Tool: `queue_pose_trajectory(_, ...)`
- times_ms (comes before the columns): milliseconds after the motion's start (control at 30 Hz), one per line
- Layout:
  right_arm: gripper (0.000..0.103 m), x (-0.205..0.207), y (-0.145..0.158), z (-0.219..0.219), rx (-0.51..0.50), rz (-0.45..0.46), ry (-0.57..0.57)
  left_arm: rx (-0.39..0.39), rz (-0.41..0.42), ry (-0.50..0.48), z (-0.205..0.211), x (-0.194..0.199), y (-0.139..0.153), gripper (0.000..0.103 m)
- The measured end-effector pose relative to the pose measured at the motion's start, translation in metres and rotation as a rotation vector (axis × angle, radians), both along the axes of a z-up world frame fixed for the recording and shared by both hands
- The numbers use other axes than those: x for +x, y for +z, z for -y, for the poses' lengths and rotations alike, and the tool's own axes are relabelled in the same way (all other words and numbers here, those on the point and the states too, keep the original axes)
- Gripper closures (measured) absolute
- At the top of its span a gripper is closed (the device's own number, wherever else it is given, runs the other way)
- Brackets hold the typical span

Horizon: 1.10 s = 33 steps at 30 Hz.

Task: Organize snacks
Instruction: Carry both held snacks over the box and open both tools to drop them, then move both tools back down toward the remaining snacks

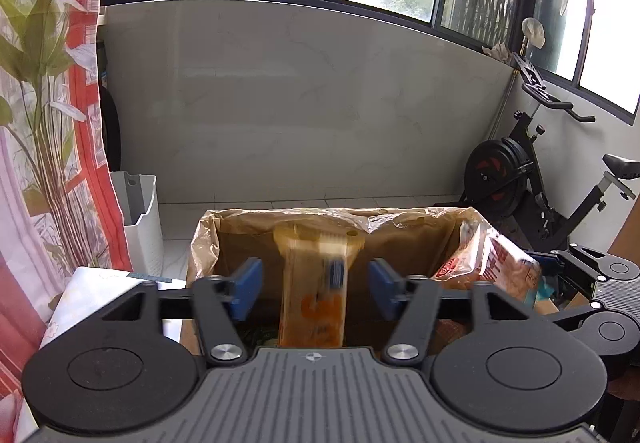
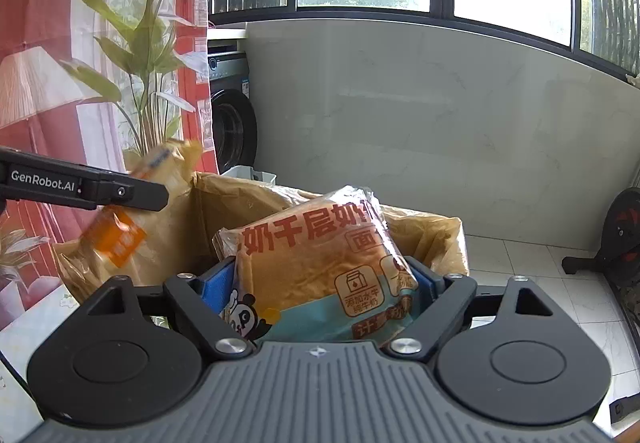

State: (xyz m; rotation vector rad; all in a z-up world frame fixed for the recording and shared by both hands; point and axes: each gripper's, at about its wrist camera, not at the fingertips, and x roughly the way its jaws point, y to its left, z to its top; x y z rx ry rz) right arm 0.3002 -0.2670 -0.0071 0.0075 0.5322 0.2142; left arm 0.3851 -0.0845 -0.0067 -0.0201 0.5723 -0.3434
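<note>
A cardboard box [image 1: 240, 243] lined with a brown plastic bag stands in front of both grippers. My left gripper [image 1: 316, 289] is open above the box; a blurred yellow-orange snack packet [image 1: 314, 291] hangs between its blue pads [image 1: 246, 289] without touching them. My right gripper [image 2: 316, 283] is shut on a bread packet [image 2: 320, 267] with red Chinese print and a panda, held over the box [image 2: 432, 239]. The bread packet also shows in the left wrist view [image 1: 496, 271]. The left gripper [image 2: 120, 193] and the yellow packet [image 2: 120, 235] show at left in the right wrist view.
A white bin [image 1: 140, 219] stands left of the box on the tiled floor. An exercise bike [image 1: 532, 171] is at the right. A washing machine [image 2: 232, 115] and a red floral curtain [image 2: 80, 63] are at the left. A white-clothed table edge [image 1: 92, 283] is near the box.
</note>
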Motion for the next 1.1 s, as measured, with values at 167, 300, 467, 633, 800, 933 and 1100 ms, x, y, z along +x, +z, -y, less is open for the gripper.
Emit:
queue_pose_trajectory(167, 0.004, -0.003, 0.001, 0.001, 0.007, 0.029, -0.008, 0.009, 0.015, 0.002, 0.002, -0.003, 0.003, 0.011)
queue_pose_trajectory(300, 0.004, -0.009, 0.008, 0.004, 0.017, 0.05, -0.016, -0.004, 0.018, 0.002, -0.007, -0.009, 0.007, 0.011)
queue_pose_trajectory(467, 0.004, -0.032, 0.016, 0.01, 0.056, 0.086, -0.014, -0.073, 0.024, 0.006, -0.037, -0.03, 0.012, 0.011)
queue_pose_trajectory(633, 0.002, -0.07, 0.017, 0.019, 0.102, 0.125, -0.014, -0.06, 0.002, 0.013, -0.068, -0.058, 0.007, 0.011)
queue_pose_trajectory(800, 0.002, -0.107, -0.001, 0.031, 0.15, 0.119, -0.049, 0.005, -0.034, 0.081, -0.097, -0.089, -0.013, 0.011)
queue_pose_trajectory(933, 0.001, -0.131, -0.023, 0.038, 0.169, 0.091, -0.077, 0.01, -0.03, 0.159, -0.122, -0.112, -0.035, 0.011)
queue_pose_trajectory(1100, 0.0, -0.15, -0.048, 0.036, 0.105, 0.05, -0.118, -0.041, -0.09, 0.203, -0.14, -0.129, -0.062, 0.01)
